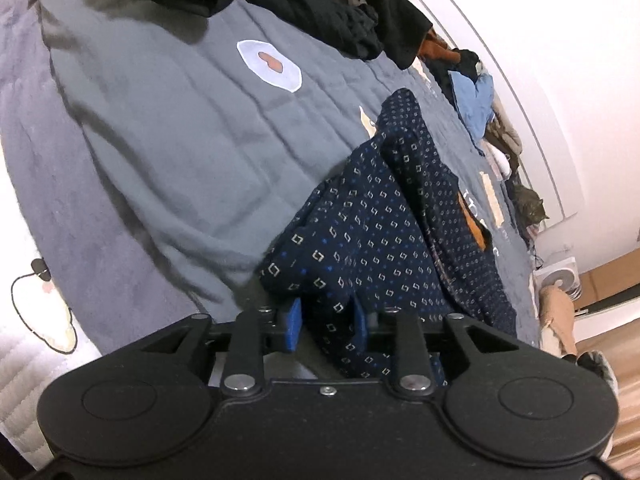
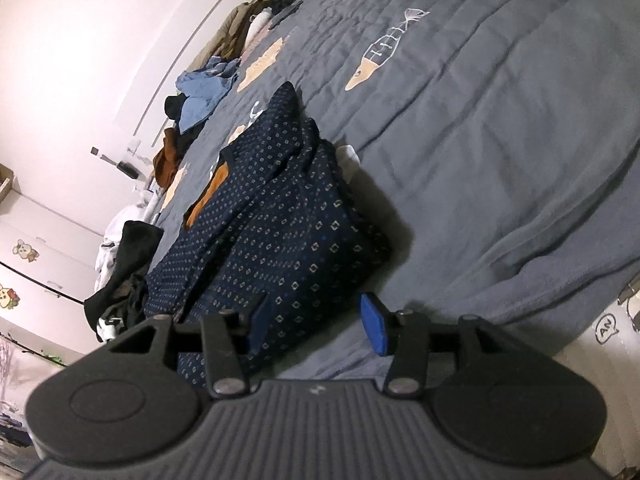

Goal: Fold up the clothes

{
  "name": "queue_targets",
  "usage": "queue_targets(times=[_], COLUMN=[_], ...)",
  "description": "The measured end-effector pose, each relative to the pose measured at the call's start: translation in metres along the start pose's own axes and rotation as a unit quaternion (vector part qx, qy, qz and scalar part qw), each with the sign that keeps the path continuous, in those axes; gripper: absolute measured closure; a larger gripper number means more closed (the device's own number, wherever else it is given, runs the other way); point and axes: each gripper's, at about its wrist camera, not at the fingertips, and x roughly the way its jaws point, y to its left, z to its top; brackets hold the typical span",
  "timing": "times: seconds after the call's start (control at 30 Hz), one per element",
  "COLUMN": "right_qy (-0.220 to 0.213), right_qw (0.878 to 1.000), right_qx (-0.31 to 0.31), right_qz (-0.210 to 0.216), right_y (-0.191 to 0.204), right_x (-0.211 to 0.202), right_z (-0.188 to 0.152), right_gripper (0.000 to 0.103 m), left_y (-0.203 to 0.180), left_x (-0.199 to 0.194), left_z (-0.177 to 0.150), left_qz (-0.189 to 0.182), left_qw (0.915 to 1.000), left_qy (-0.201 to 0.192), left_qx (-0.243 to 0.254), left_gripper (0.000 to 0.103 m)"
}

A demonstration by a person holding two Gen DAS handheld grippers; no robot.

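A navy patterned garment [image 1: 372, 216], dotted with small pale squares and blue specks, lies bunched and partly folded on a bed covered by a grey blanket [image 1: 168, 152]. An orange patch of lining [image 2: 208, 194] shows at an opening in the cloth. The left gripper [image 1: 327, 322] sits at the near edge of the garment, its blue pads narrowed around a fold of the navy cloth that runs between them; the jaws look closed on that fold. The right gripper [image 2: 316, 328] rests low over another corner of the same garment, its jaws about half open: the left pad [image 2: 258, 326] lies against the cloth, the other pad [image 2: 374, 330] stands clear over bare blanket, and nothing is pinched. The blanket carries printed figures, among them a pale oval with a brown mark [image 1: 269, 65] and a fish skeleton [image 2: 380, 54]. Along the far side of the bed, against a white wall [image 2: 100, 40], other clothes lie in heaps: a light blue garment [image 2: 204, 96], a rust-brown piece [image 2: 166, 160], and black clothing [image 1: 320, 4]. A grey-brown cat [image 1: 530, 206] sits at the wall end of that row.
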Motion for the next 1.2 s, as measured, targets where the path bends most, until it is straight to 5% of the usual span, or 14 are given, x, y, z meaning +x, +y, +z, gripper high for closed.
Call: queue_targets(times=[0.1, 0.23, 0.47, 0.6, 0.73, 0.8, 0.97, 1.07, 1.1, 1.2], right_qy=[-0.005, -0.017, -0.021, -0.025, -0.032, -0.035, -0.037, -0.039, -0.041, -0.047], right_qw=[1.000, 1.000, 1.000, 0.999, 0.998, 0.998, 0.998, 0.997, 0.997, 0.997], right_qx=[0.007, 0.008, 0.018, 0.031, 0.045, 0.052, 0.057, 0.059, 0.059, 0.057], right_qz=[0.001, -0.004, -0.016, -0.008, -0.002, 0.001, 0.007, 0.012, 0.014, 0.022], right_y=[-0.002, -0.004, -0.012, -0.015, -0.017, -0.018, -0.017, -0.017, -0.017, -0.017], right_x=[0.001, 0.003, 0.015, 0.019, 0.022, 0.025, 0.030, 0.031, 0.031, 0.029], right_z=[0.000, 0.001, 0.004, 0.006, 0.008, 0.009, 0.010, 0.010, 0.010, 0.010], right_gripper=[0.054, 0.054, 0.053, 0.053, 0.053, 0.053, 0.052, 0.053, 0.054, 0.086], left_y=[-0.003, -0.006, 0.004, 0.007, 0.003, 0.001, -0.004, -0.004, -0.004, -0.004], left_x=[0.001, -0.006, -0.033, -0.023, -0.020, -0.017, -0.003, -0.002, -0.002, -0.003], left_z=[-0.001, 0.000, 0.014, 0.014, 0.011, 0.010, 0.006, 0.006, 0.006, 0.007], left_qz=[0.001, 0.006, 0.007, 0.007, -0.002, -0.007, 0.005, 0.005, 0.005, 0.005], left_qw=[0.9999, 0.9991, 0.9978, 0.9993, 0.9996, 0.9996, 0.9995, 0.9993, 0.9993, 0.9990], left_qy=[-0.006, -0.027, -0.066, -0.036, -0.029, -0.025, -0.010, -0.018, -0.021, -0.024], left_qx=[0.013, 0.031, 0.003, -0.002, 0.005, 0.008, 0.029, 0.031, 0.031, 0.037], left_gripper=[0.075, 0.093, 0.097, 0.096, 0.080, 0.059, 0.059, 0.067, 0.083, 0.093])
